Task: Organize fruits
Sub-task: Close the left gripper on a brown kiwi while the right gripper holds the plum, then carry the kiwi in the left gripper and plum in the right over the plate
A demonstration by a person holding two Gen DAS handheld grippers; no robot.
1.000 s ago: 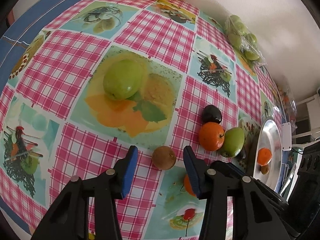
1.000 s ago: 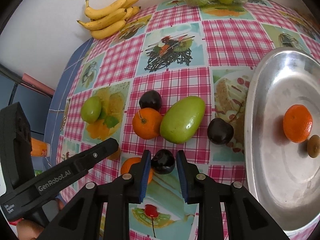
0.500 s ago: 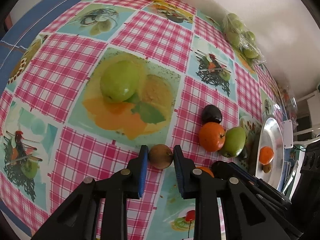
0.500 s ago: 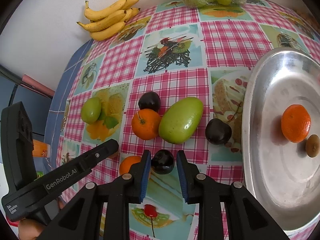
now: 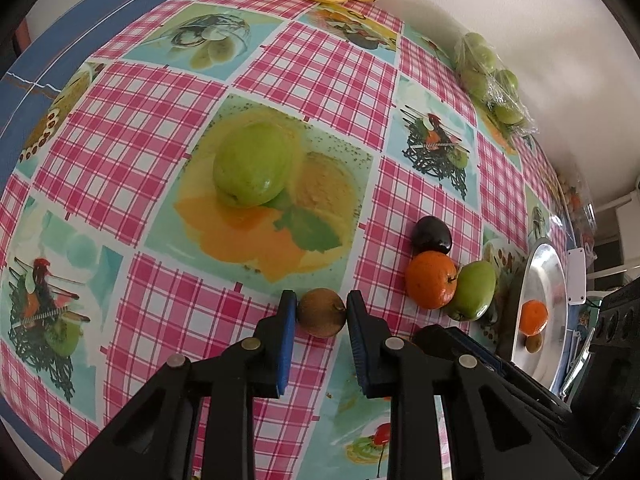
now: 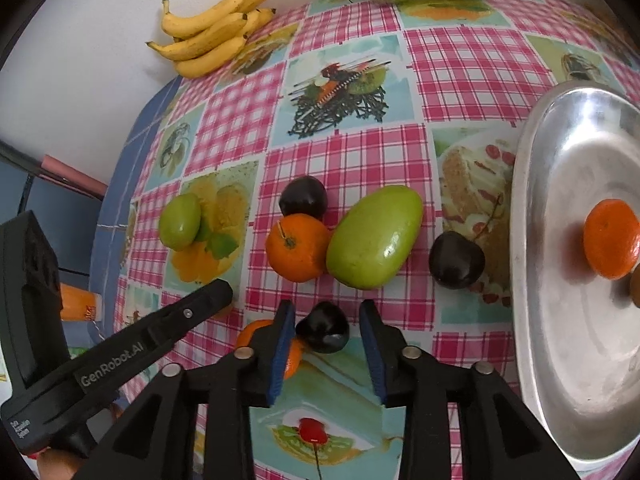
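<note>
The bench [image 6: 472,60] wears a pink checked cloth, and a metal tray [image 6: 532,240] stands at its right side. On the tray lie an orange [image 6: 610,238] and a small brown fruit [image 6: 635,288]. Far from the tray, by the wall, lie bananas [image 6: 208,34]. Left of the tray sit a green mango [image 6: 374,236], a second orange [image 6: 298,246] touching it, and a plum [image 6: 456,260]. The left gripper [image 5: 321,312] has its fingers clamped on a kiwi [image 5: 322,312], well left of the tray. The right gripper [image 6: 326,328] has just been opening; a dark plum [image 6: 325,327] sits between its fingers, which stand apart.
</note>
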